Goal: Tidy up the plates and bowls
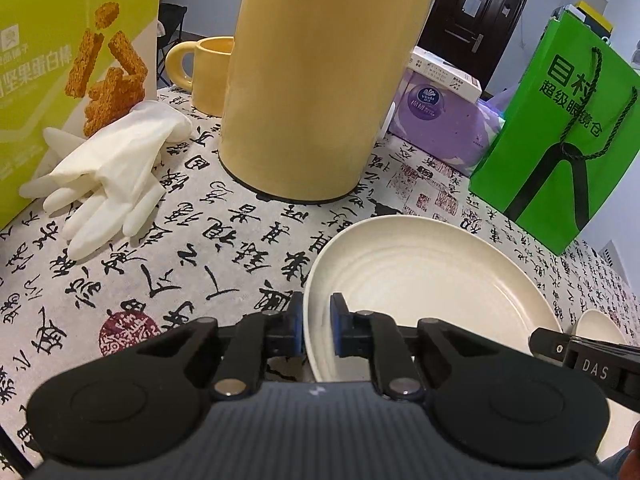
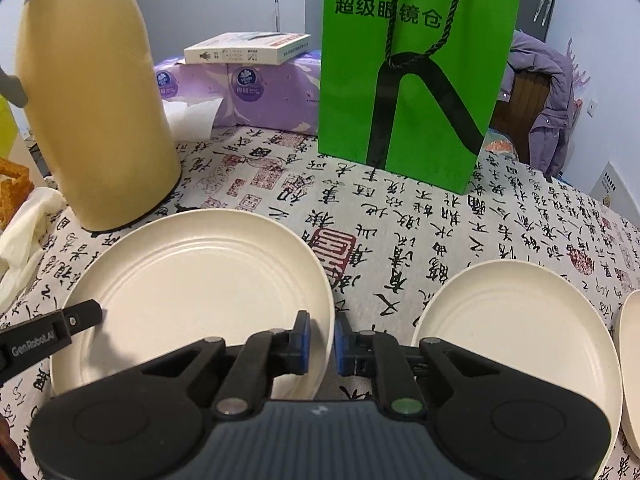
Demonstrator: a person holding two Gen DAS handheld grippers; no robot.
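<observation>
Calligraphy cloth (image 2: 400,216): big plate (image 2: 192,280) flat (round), L gripper (image 1: 316,330) & R gripper (image 2: 322,344) clamped on opposite rims.

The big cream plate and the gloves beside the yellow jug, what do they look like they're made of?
Big cream plate: probably matte plastic or a fibre composite; dull sheen, moulded concentric rings, thin rim. Ceramic can't be ruled out.
Gloves: thin whitish latex or similar rubber; limp, wrinkled, slightly translucent.

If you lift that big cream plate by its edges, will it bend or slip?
The large cream plate looks rigid, so it probably won't bend. Its matte ridged surface likely grips fairly well. The left gripper and right gripper pinch opposite rims, so it should stay level, though thin rims could slide out.
</observation>
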